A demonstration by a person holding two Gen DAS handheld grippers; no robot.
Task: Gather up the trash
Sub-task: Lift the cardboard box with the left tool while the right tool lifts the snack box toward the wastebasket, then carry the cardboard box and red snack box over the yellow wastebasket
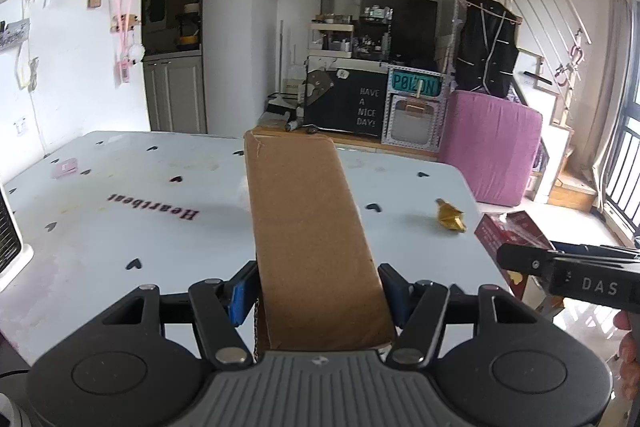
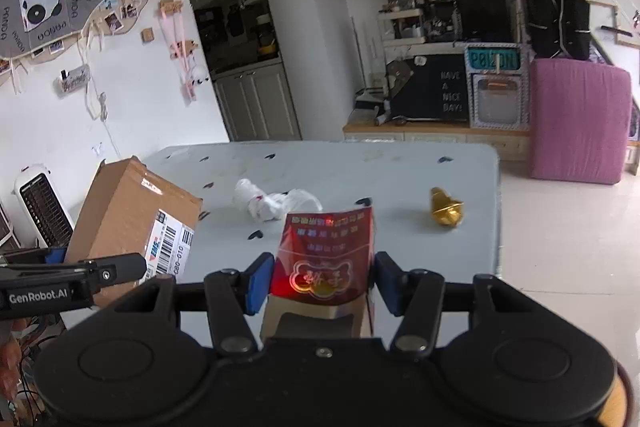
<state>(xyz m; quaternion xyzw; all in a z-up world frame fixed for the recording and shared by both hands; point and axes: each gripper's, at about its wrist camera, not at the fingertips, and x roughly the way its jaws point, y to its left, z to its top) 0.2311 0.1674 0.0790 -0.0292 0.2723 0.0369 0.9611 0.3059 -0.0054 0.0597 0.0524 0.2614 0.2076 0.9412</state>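
Observation:
My left gripper [image 1: 316, 293] is shut on a brown cardboard box [image 1: 308, 227] and holds it above the white table [image 1: 120, 227]. The same box [image 2: 132, 215], with a shipping label, shows at the left of the right wrist view. My right gripper [image 2: 320, 281] is shut on a red paper box [image 2: 330, 259] with gold print; that box [image 1: 508, 231] shows at the table's right edge in the left wrist view. A gold wrapper [image 1: 451, 214] [image 2: 445, 213] lies on the table near its right edge. Crumpled white plastic [image 2: 272, 203] lies mid-table, mostly hidden behind the cardboard box in the left wrist view.
A white heater [image 2: 40, 207] stands at the table's left side. A pink card [image 1: 66, 167] lies at the far left of the table. A pink-covered block [image 2: 576, 119] and a low cabinet [image 2: 424, 133] stand on the floor beyond the table.

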